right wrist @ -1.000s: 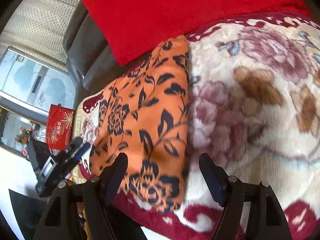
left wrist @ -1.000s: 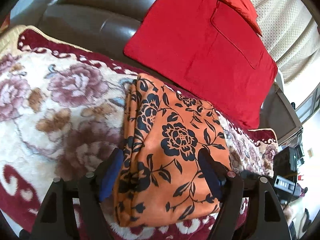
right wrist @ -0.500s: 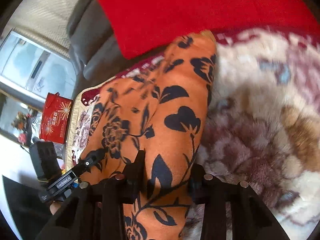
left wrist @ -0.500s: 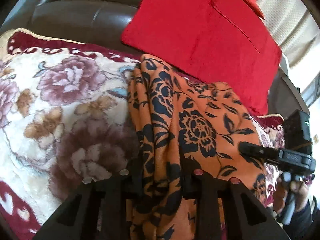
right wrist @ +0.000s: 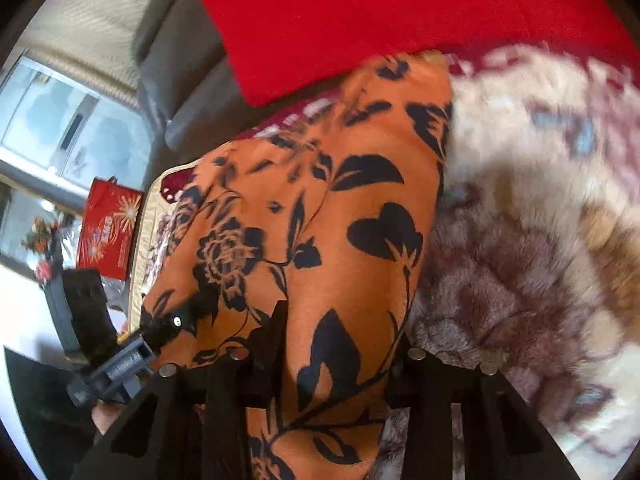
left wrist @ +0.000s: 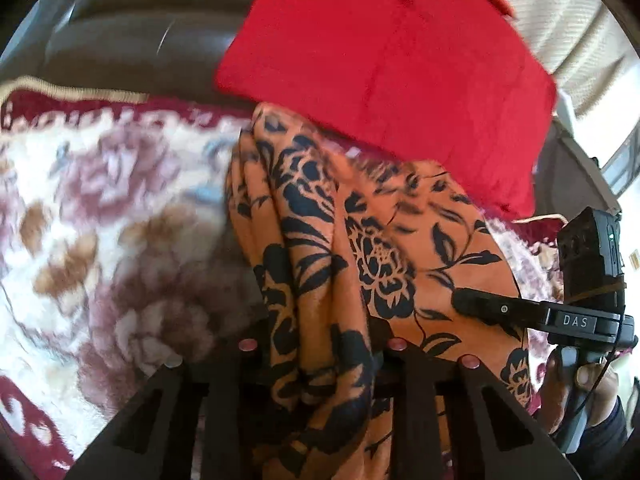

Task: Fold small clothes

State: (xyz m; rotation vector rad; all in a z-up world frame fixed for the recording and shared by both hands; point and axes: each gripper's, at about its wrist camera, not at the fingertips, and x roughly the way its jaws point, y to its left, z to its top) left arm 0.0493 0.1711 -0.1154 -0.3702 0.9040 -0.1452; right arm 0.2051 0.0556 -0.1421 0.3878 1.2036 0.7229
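Note:
An orange garment with black flowers (left wrist: 384, 248) lies folded on a floral blanket (left wrist: 100, 208). My left gripper (left wrist: 320, 344) is shut on the garment's near left edge, and the cloth bunches between its jaws. My right gripper (right wrist: 336, 344) is shut on the garment (right wrist: 320, 208) at its near right edge. Each gripper shows in the other's view: the right one at the right of the left wrist view (left wrist: 472, 304), the left one at the left of the right wrist view (right wrist: 168, 324).
A red cushion (left wrist: 392, 68) leans on the dark sofa back (left wrist: 132, 36) just behind the garment. A red bag (right wrist: 108, 232) and a window are off to the side of the sofa. The blanket (right wrist: 540, 240) spreads wide beside the garment.
Both grippers moved forward onto the garment's near edge and closed on it. The cloth is now bunched and lifted slightly between the jaws.

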